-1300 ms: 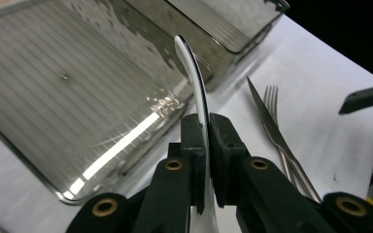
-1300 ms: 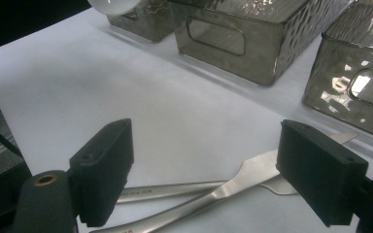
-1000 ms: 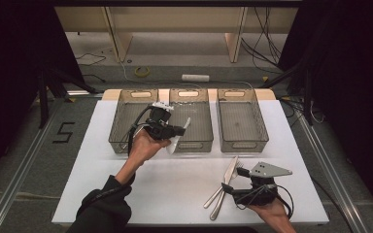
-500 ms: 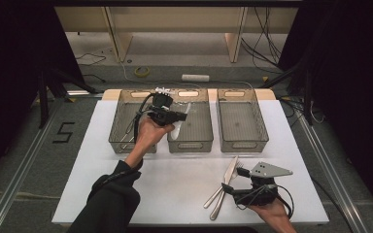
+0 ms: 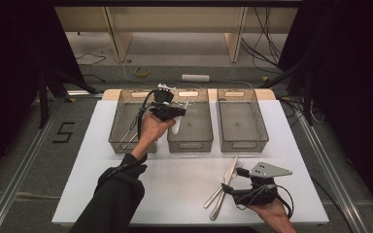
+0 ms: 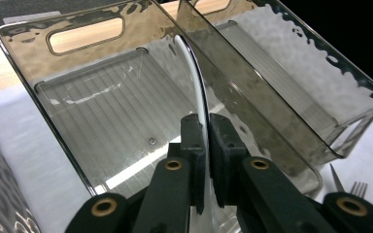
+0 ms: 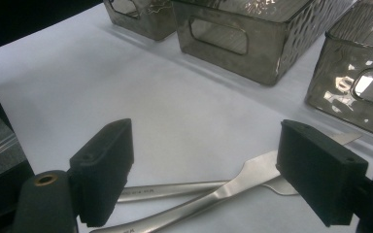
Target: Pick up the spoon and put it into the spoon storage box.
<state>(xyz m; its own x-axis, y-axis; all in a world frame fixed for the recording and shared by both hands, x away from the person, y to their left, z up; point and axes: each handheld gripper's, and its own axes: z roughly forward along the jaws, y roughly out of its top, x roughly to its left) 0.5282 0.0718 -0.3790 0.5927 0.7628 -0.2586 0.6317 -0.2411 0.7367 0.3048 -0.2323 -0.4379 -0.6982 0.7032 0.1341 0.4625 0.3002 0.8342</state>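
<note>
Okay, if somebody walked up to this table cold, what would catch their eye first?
Probably the left gripper, raised over the middle bin of three smoky clear bins, its jaws shut on a thin white utensil held edge-on. Next, the right gripper near the table's front right edge, jaws open and hovering over steel cutlery lying crossed on the white surface.

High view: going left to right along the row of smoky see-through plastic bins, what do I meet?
Left smoky plastic bin holding metal cutlery → left gripper clamping a white plastic utensil → middle smoky bin → right smoky bin.
</note>
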